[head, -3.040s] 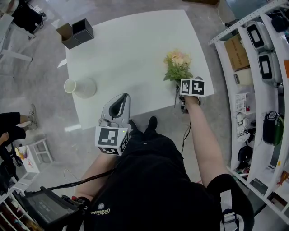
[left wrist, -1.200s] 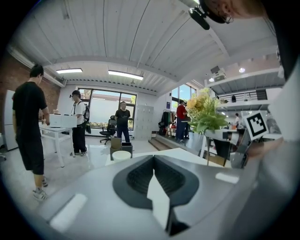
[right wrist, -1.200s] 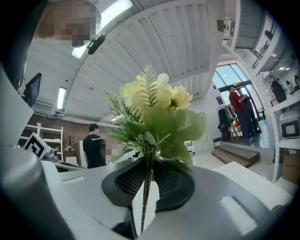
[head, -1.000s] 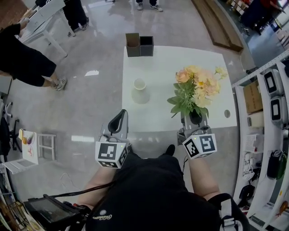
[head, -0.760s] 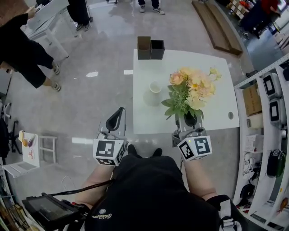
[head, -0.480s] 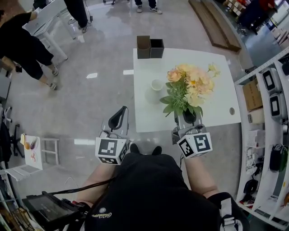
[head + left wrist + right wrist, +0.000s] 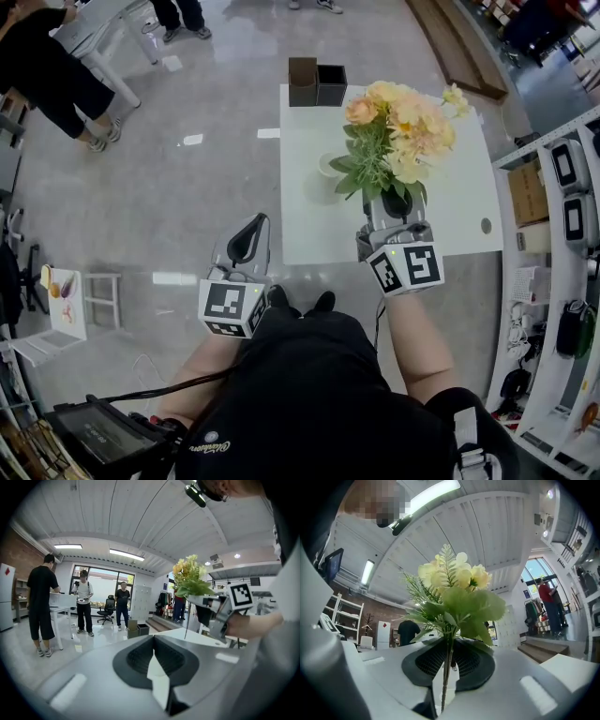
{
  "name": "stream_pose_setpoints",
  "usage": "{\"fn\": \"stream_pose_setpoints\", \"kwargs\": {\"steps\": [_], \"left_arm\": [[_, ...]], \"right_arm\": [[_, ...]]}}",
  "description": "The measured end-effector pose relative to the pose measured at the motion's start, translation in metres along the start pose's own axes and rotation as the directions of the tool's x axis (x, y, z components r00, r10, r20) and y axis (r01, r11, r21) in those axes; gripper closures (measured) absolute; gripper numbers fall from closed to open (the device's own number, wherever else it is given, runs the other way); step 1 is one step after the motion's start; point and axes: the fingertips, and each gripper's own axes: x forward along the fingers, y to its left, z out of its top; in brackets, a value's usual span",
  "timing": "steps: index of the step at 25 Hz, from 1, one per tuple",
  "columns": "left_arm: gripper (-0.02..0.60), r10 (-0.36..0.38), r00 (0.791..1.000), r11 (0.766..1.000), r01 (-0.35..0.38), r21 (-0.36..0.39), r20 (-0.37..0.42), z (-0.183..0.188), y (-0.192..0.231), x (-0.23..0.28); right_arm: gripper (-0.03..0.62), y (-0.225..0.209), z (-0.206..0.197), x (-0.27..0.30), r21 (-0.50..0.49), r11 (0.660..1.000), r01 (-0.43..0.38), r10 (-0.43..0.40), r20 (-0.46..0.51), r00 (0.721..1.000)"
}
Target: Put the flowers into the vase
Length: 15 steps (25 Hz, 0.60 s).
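Observation:
A bunch of peach and yellow artificial flowers (image 7: 401, 127) with green leaves stands upright in my right gripper (image 7: 392, 208), which is shut on the thin stems. In the right gripper view the stem (image 7: 446, 667) runs down between the dark pads and the blooms (image 7: 452, 585) fill the middle. The bunch hangs over the white table (image 7: 450, 211). Only a sliver of the white vase (image 7: 324, 166) shows left of the leaves. My left gripper (image 7: 242, 246) hovers off the table's near left corner, shut and empty. The left gripper view shows its pads (image 7: 140, 660) meeting and the flowers (image 7: 190, 576) to the right.
Two small boxes, brown and black (image 7: 317, 82), sit at the table's far edge. Shelves with equipment (image 7: 562, 187) line the right side. A person (image 7: 47, 75) stands by a white desk at the far left, and others stand farther back (image 7: 84, 599).
My right gripper has lifted the flowers and carried them forward over the table, so the bunch now covers most of the vase. The left gripper has edged forward slightly.

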Motion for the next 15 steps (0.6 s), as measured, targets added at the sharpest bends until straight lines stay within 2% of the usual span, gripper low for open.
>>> {"fn": "stream_pose_setpoints", "kwargs": {"steps": [6,15], "left_arm": [[0.574,0.027,0.999,1.000,-0.028,-0.010,-0.032,0.000,0.015,0.009],[0.574,0.058,0.996,0.998,-0.060,-0.020,-0.073,-0.016,0.031,0.012]], "right_arm": [[0.543,-0.006,0.022,0.063,-0.062,0.998,-0.022,0.026,0.064,0.998],[0.543,-0.005,-0.037,0.082,-0.055,0.998,-0.041,0.040,-0.017,0.999]]}}
